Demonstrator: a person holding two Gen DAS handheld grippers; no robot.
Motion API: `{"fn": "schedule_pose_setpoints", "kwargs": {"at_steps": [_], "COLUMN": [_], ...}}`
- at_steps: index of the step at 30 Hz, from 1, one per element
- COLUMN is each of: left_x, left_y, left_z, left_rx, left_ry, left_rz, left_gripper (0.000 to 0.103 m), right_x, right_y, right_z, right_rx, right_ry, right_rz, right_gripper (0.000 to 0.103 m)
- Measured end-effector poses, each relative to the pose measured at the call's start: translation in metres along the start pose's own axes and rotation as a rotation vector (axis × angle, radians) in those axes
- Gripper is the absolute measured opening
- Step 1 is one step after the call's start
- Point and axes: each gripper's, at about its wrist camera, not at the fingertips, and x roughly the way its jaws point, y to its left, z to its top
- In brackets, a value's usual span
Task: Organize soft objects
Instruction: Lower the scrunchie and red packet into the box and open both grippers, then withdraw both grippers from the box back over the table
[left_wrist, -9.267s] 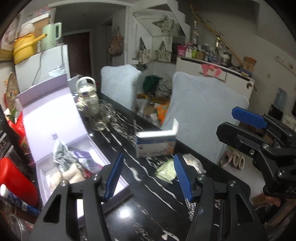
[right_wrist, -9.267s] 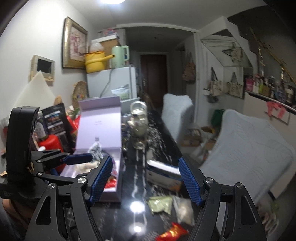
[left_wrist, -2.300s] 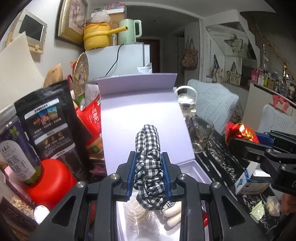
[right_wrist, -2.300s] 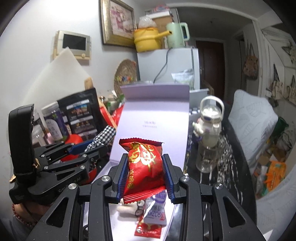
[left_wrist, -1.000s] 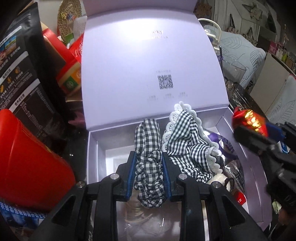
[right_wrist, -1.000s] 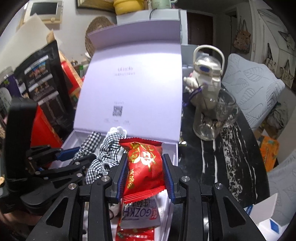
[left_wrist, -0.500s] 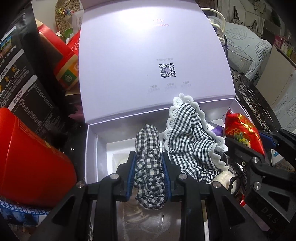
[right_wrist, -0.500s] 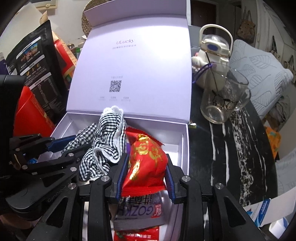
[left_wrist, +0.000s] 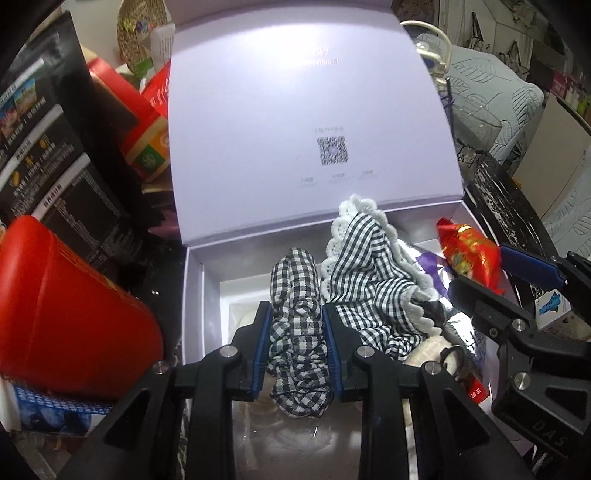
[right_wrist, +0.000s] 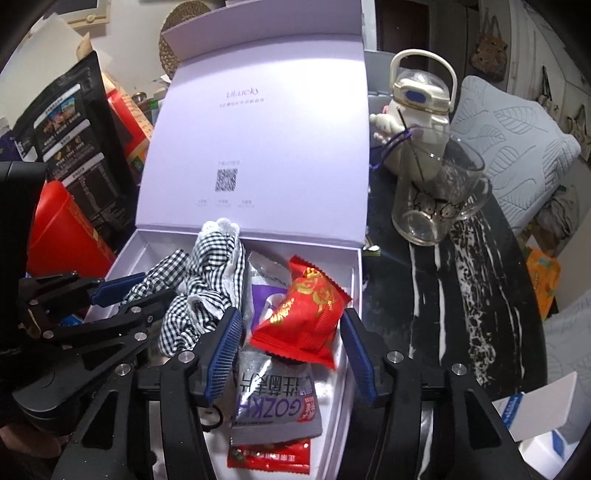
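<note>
The lilac box (right_wrist: 354, 273) stands open, lid up at the far side. Over its left half, the left gripper (left_wrist: 297, 347) clamps a checked scrunchie (left_wrist: 297, 332). The right gripper (right_wrist: 291, 349) is opening; the red snack packet (right_wrist: 301, 314) between its pads sits loose over the box's right half.

Even indoor light, sharp centre, heavy fisheye warp, dark vignetted corners.

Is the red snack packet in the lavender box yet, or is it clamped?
In the box. The red snack packet lies tilted on other packets; the right gripper is opening, its pads clear of it.
</note>
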Motion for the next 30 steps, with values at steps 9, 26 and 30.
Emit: {"fn": "schedule_pose_setpoints", "kwargs": {"at_steps": [9,26,30], "left_x": [-0.019,-0.05,-0.068], "left_y": [0.0,0.022,0.025], "left_z": [0.0,-0.002,-0.002], "left_rx": [-0.015,-0.059,-0.061], "left_ry": [-0.051,-0.14,-0.198], "left_rz": [-0.011,-0.002,-0.024], "left_gripper": [0.027,0.098,0.098], "right_x": [-0.03,-0.049,-0.058], "right_y": [-0.002,0.0,-0.001], "right_z": [0.005,0.008,0.009], "right_rx": [0.007,-0.011,-0.006], "right_ry": [-0.062,-0.109,-0.138], "right_rz": [0.005,-0.016,-0.013], "right_gripper": [0.057,0.059,0.059]}}
